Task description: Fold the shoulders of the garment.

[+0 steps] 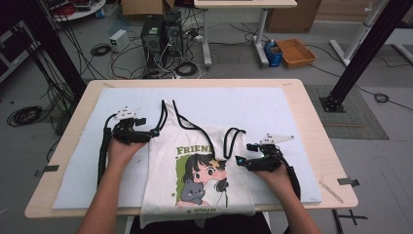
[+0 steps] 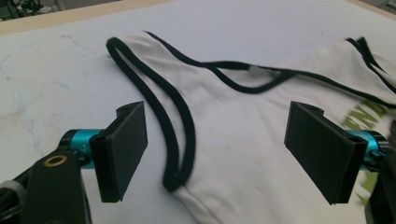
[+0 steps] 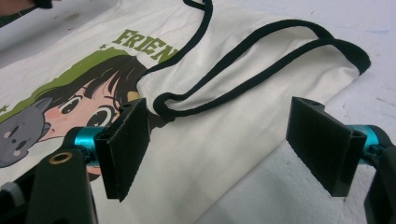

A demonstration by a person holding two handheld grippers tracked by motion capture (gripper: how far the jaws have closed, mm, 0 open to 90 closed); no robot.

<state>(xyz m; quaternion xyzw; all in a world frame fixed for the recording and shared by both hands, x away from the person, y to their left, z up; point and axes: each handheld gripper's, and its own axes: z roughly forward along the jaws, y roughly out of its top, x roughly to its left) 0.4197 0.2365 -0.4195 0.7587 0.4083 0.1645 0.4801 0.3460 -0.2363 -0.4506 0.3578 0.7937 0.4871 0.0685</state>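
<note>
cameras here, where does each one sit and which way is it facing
High view: above the person's side, looking forward and down on the table; both forearms, left gripper, right gripper.
Left gripper view: rides that gripper, faces the tank top strap loop between open jaws.
Right gripper view: rides that gripper, faces the folded strap and cartoon print; jaws open.
All share the tank top.

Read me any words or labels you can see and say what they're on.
"FRIEN": green letters on the top, the rest hidden under a folded strap.
Small green line at the print's bottom: too small to read.
Nothing readable on the grippers.
</note>
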